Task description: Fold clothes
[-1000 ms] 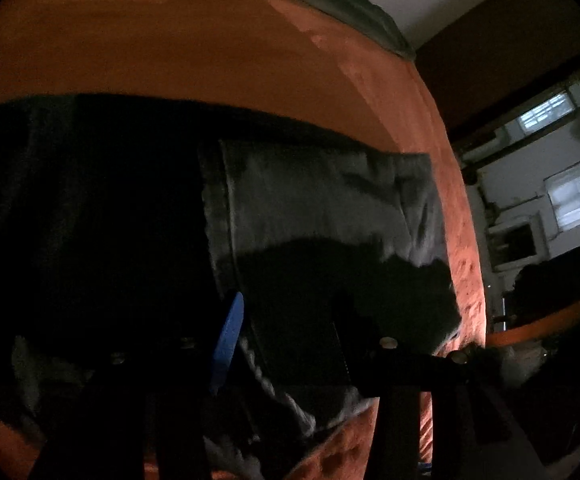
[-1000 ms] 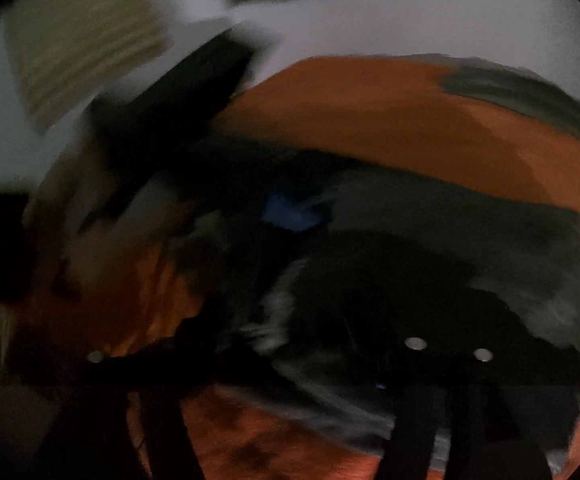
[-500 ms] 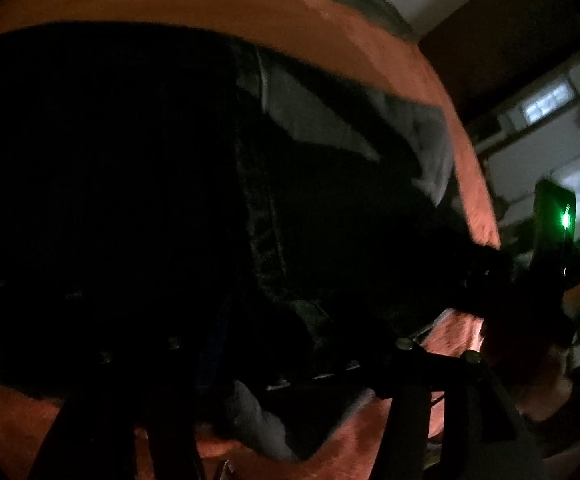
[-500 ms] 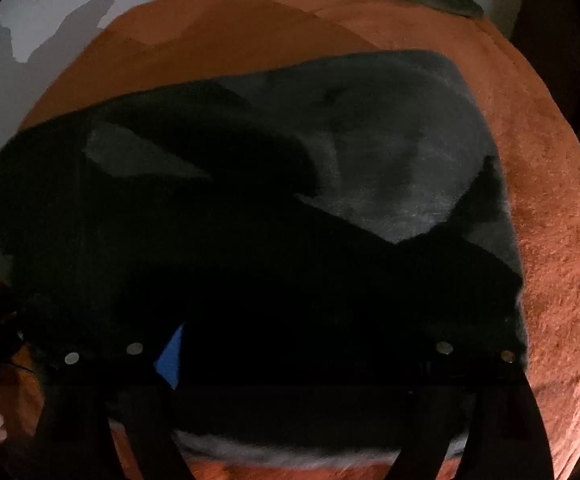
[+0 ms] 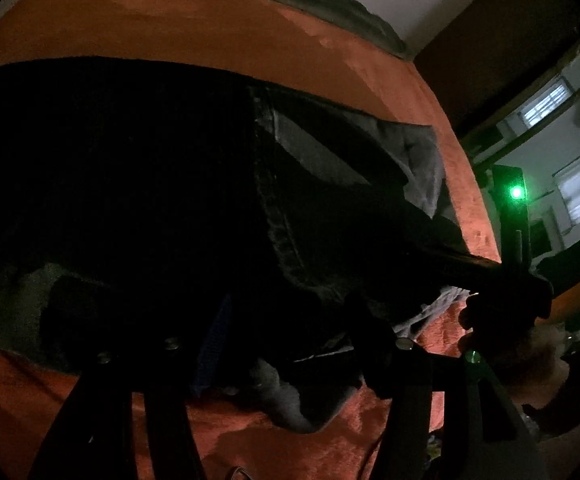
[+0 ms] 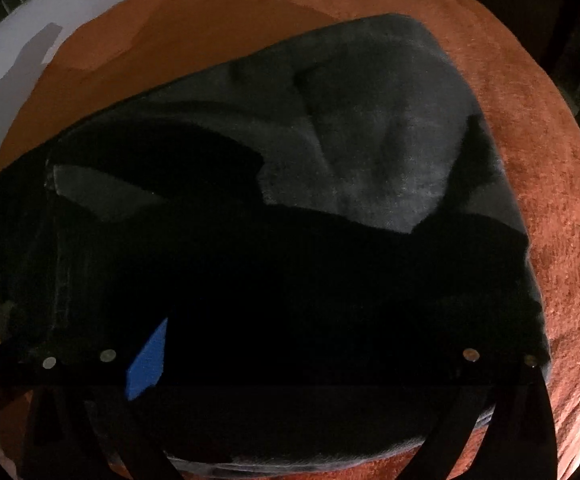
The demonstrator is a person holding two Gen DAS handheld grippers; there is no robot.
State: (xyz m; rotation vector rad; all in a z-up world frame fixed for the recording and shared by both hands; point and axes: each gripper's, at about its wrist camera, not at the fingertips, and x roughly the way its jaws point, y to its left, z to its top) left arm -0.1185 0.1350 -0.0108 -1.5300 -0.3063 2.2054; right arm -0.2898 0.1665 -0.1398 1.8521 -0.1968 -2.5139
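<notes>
A: Where is the dark grey garment (image 6: 370,128) being seen relative to each hand-held gripper?

B: It is being spread across the orange bed cover (image 6: 546,184), directly beneath the right hand-held gripper (image 6: 290,356), whose jaws are opening wide above the cloth with nothing being pinched. In the left wrist view the left hand-held gripper (image 5: 290,344) is being held spread over the garment's near edge (image 5: 306,408), a stitched seam (image 5: 277,216) running up from between its fingers.

A: What else is being shown around it?

B: A grey pillow (image 5: 322,4) is lying at the far end of the bed. The other hand-held tool, with a green light (image 5: 514,192) glowing, is being held at the garment's right corner, partly blocking that side; whether cloth is being touched there cannot be told
</notes>
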